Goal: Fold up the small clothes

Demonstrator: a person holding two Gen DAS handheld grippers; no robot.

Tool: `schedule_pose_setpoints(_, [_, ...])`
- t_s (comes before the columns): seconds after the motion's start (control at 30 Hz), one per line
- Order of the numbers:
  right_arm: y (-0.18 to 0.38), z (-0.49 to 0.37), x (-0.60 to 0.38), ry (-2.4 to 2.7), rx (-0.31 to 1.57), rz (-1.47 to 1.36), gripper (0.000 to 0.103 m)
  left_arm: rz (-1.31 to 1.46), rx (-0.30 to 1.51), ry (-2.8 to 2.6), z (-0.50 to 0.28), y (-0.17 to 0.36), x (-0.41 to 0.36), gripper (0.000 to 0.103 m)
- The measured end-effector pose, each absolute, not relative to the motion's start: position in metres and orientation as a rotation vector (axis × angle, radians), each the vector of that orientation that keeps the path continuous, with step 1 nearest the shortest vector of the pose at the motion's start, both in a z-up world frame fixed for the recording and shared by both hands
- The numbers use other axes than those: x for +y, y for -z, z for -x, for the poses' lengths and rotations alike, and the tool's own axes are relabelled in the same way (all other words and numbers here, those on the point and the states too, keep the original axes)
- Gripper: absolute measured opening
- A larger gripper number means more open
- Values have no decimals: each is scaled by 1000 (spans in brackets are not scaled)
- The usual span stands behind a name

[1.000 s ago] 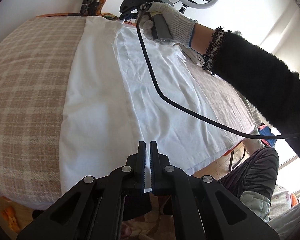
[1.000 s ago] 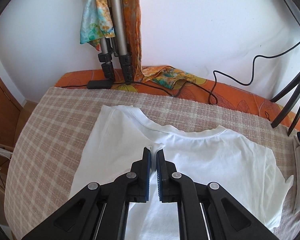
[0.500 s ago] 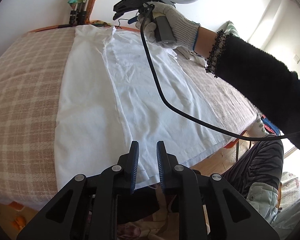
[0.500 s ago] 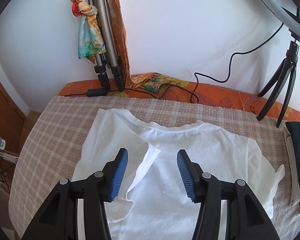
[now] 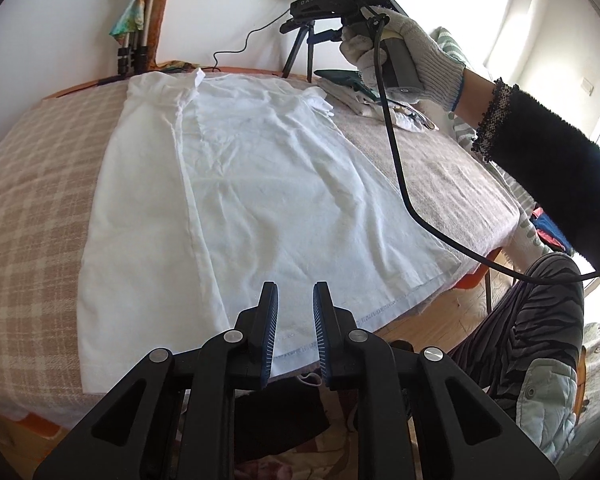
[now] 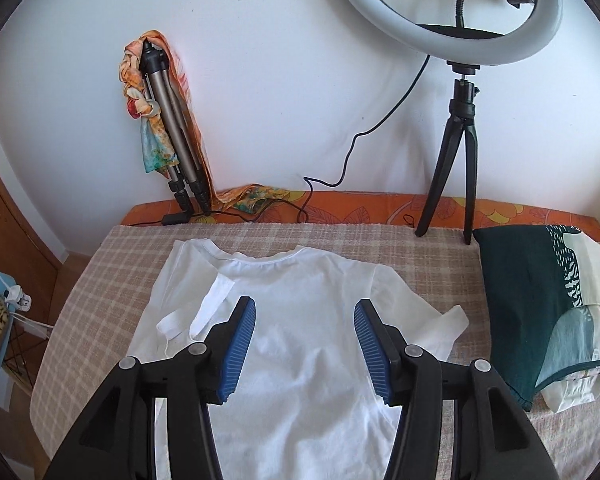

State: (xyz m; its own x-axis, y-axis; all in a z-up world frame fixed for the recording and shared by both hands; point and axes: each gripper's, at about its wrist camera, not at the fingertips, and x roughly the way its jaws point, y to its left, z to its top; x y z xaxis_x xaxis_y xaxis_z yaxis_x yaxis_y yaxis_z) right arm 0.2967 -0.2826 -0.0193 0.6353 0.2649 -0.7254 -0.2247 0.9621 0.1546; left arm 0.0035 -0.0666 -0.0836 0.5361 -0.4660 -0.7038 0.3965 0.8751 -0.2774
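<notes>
The left gripper hovers over the near hem of a white T-shirt, its two black fingers a narrow gap apart and holding nothing. The right gripper is raised above the shirt's upper body, its blue-padded fingers spread wide and also empty. In the left wrist view it appears held aloft at the far side of the table by a white-gloved right hand, with a black cable trailing down from it across the shirt.

The T-shirt lies flat on a beige checked table cover, neckline toward the wall. Its left side is folded inward over the body, forming a long straight edge, and the left sleeve lies folded on top of the chest. The right sleeve is spread outward, unfolded.

To the right of the shirt, apart from it, rests a folded dark green and cream garment. Behind it stands a ring light on a small black tripod. A folded grey tripod draped with a colourful scarf leans against the white wall.
</notes>
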Motion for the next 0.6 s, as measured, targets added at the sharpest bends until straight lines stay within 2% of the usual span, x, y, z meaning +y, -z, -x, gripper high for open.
schedule_pose_setpoints(0.47, [36,-256,-413,-238,880,-187,54,27,827,678,-5,85,-166,16])
schedule_pose_setpoints(0.6, [42,-255,-437,-240,899,-234,59,-48,835,723,-6,89,-203,17])
